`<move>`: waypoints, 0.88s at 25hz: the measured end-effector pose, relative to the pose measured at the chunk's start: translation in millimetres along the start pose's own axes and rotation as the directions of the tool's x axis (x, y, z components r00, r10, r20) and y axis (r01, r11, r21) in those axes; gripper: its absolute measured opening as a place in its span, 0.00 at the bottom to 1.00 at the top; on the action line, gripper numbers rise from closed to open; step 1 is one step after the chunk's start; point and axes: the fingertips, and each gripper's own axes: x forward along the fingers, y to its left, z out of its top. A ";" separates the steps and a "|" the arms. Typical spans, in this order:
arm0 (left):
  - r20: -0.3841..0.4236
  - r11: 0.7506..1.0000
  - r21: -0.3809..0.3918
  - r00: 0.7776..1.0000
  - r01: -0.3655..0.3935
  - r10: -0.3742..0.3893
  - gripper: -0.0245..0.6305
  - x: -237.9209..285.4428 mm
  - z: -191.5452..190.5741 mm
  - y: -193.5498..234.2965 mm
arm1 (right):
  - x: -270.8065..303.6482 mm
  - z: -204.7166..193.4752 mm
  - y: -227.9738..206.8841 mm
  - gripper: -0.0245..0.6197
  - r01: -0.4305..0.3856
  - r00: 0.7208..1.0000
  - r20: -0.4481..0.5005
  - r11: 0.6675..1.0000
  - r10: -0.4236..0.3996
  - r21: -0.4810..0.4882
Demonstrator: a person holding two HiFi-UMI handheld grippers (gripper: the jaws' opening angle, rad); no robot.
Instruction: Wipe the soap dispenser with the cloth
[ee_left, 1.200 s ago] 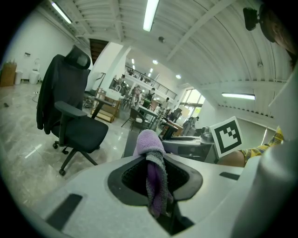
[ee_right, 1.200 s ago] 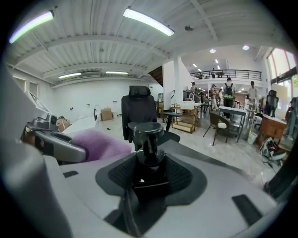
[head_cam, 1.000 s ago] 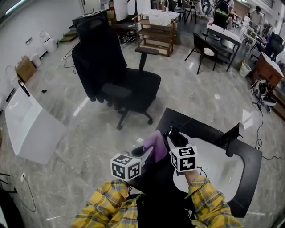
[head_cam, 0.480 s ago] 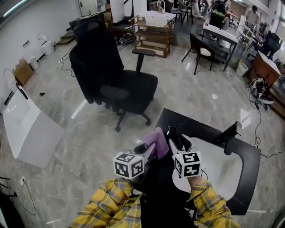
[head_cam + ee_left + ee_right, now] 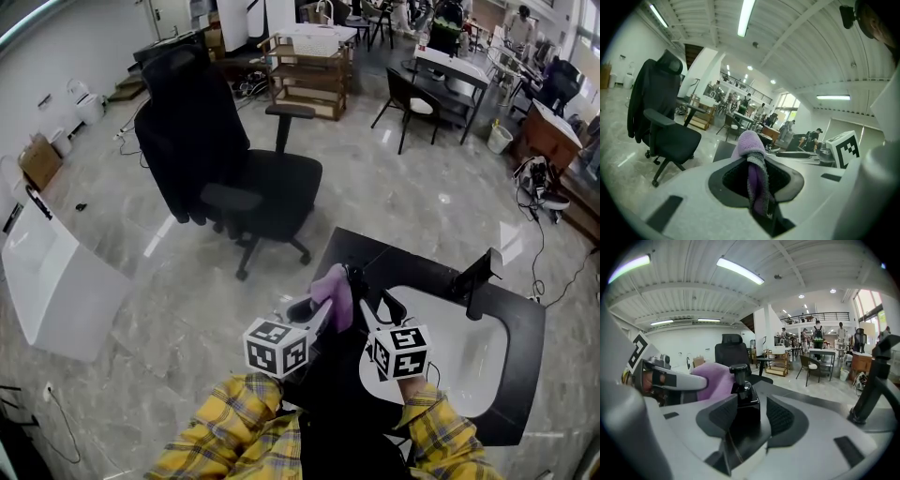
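While left claw (image 5: 757,182) keeps cloth (image 5: 749,144) | right claw (image 5: 750,417) keeps soap dispenser (image 5: 742,386)

Purple cloth (image 5: 751,150): soft, napped fabric, grey stitched edge. Black soap dispenser (image 5: 743,397): smooth glossy plastic. Grey floor (image 5: 403,197): polished, reflective stone. Yellow plaid sleeve (image 5: 234,431): matt woven fabric.

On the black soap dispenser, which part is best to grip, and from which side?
Probably the soap dispenser's square body, below the pump head, taken from its two sides, as the right gripper does now. The side faces look flat enough to seat the pads, and the thin top is left free for the cloth.
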 end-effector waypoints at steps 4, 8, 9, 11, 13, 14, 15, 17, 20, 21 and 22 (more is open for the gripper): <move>-0.025 1.000 0.004 1.000 0.007 -0.007 0.14 5.2 -10.8 0.2 | -2.4 -2.4 -3.6 0.32 0.006 1.000 -0.003 1.000 -0.006 0.007; -0.042 1.000 0.024 0.999 -0.005 0.006 0.14 5.9 -18.3 3.7 | -3.5 -6.7 -6.7 0.32 0.012 1.000 -0.011 1.000 -0.011 0.018; -0.045 1.000 0.031 0.999 -0.006 0.007 0.14 6.2 -19.5 4.2 | -3.4 -7.8 -7.2 0.32 0.013 1.000 -0.014 1.000 -0.012 0.021; -0.051 0.999 0.042 0.999 -0.005 0.008 0.14 6.5 -21.4 4.7 | -3.0 -9.6 -7.4 0.31 0.014 1.000 -0.017 1.000 -0.014 0.027; -0.056 0.999 0.046 0.998 -0.007 0.009 0.14 6.1 -22.7 5.1 | -2.5 -10.2 -6.7 0.31 0.013 1.000 -0.018 0.999 -0.012 0.030; -0.057 0.999 0.046 0.998 -0.008 0.011 0.14 6.0 -23.4 5.4 | -2.0 -10.0 -6.3 0.31 0.011 1.000 -0.018 0.999 -0.011 0.030; -0.059 0.999 0.046 0.998 -0.009 0.011 0.14 6.0 -24.1 5.8 | -1.2 -9.9 -5.9 0.31 0.010 1.000 -0.018 1.000 -0.009 0.029; -0.064 0.999 0.045 0.998 -0.009 0.012 0.14 6.1 -25.9 6.5 | 0.5 -10.3 -5.7 0.31 0.009 1.000 -0.019 1.000 -0.008 0.029; -0.070 0.999 0.046 0.997 -0.009 0.013 0.14 4.7 -27.1 6.1 | 1.4 -11.1 -5.1 0.30 0.009 1.000 -0.025 0.999 -0.009 0.030; -0.072 0.999 0.047 0.997 -0.010 0.014 0.14 3.9 -27.3 5.9 | 1.4 -10.7 -4.6 0.30 0.010 1.000 -0.025 1.000 -0.009 0.029; -0.074 0.999 0.049 0.997 -0.011 0.014 0.14 3.2 -27.9 5.7 | 1.7 -10.3 -4.1 0.30 0.010 1.000 -0.024 1.000 -0.009 0.029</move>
